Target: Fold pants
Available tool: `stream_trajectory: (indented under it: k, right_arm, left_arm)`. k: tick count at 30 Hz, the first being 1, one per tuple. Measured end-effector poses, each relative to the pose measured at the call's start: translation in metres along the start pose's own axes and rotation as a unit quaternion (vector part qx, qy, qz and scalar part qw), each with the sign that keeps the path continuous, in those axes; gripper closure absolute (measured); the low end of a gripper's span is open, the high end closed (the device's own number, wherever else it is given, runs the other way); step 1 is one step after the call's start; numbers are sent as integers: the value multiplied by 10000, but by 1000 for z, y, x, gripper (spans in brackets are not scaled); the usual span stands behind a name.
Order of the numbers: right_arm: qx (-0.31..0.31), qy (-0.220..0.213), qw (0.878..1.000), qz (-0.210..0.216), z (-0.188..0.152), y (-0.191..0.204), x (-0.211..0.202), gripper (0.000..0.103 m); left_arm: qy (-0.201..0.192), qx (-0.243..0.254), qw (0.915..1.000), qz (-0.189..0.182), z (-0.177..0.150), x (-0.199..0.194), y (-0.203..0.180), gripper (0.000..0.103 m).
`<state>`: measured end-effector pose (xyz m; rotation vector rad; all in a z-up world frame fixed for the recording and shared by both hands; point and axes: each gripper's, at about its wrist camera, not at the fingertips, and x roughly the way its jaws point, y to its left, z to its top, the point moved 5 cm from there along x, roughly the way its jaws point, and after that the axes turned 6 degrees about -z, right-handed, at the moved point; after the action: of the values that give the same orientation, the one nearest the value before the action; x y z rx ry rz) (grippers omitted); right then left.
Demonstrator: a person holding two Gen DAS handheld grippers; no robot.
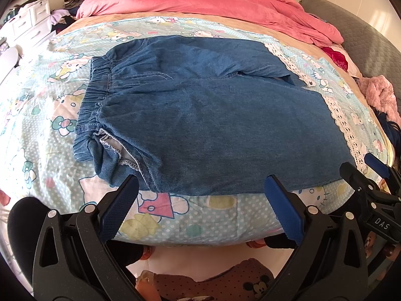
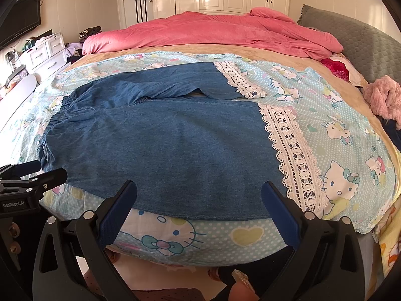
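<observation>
Blue denim pants [image 1: 200, 115] [image 2: 163, 138] lie flat on the bed, elastic waistband [image 1: 94, 95] to the left and white lace cuffs [image 2: 290, 150] to the right. The two legs lie side by side with a gap at the crotch. My left gripper [image 1: 203, 183] stands open just short of the pants' near edge, nothing between its blue pads. My right gripper [image 2: 200, 188] is open too, hovering over the near edge of the closer leg. Each gripper shows at the other view's border: the right gripper [image 1: 368, 170] and the left gripper [image 2: 45, 173].
The bed carries a cartoon-cat print sheet [image 2: 338, 130], a bunched pink duvet [image 2: 213, 32] at the back and a grey pillow [image 2: 363, 42] at the right. A pink fuzzy garment [image 2: 383, 97] lies at the right edge. White drawers [image 2: 47, 52] stand to the left, wardrobes behind.
</observation>
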<state>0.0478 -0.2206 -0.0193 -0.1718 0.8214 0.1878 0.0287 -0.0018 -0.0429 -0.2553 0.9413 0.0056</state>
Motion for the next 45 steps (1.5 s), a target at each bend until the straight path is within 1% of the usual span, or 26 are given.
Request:
stream_trajectory:
  k: [11, 12, 13, 35, 40, 43, 45]
  right_arm:
    - [-8, 8, 10000, -1, 1, 0, -1, 4]
    - [-8, 13, 10000, 1, 0, -1, 0, 4]
    - [2, 17, 10000, -4, -2, -2, 1, 4]
    - [-16, 51, 10000, -11, -2, -3, 7, 4]
    - [-29, 41, 10000, -68, 8, -9, 15, 4]
    - [-59, -45, 9999, -135, 21, -16, 18, 4]
    - [-53, -68, 9999, -87, 32, -21, 22, 4]
  left_arm:
    - [11, 5, 10000, -2, 0, 2, 0, 9]
    - [25, 45, 10000, -72, -1, 3, -2, 9]
    - [12, 11, 10000, -4, -1, 3, -1, 9]
    - [15, 61, 10000, 7, 7, 8, -1, 9]
    - [22, 49, 10000, -18, 17, 16, 2, 9]
    - [55, 62, 10000, -36, 25, 22, 4, 9]
    - [71, 57, 9999, -69, 32, 26, 5, 9]
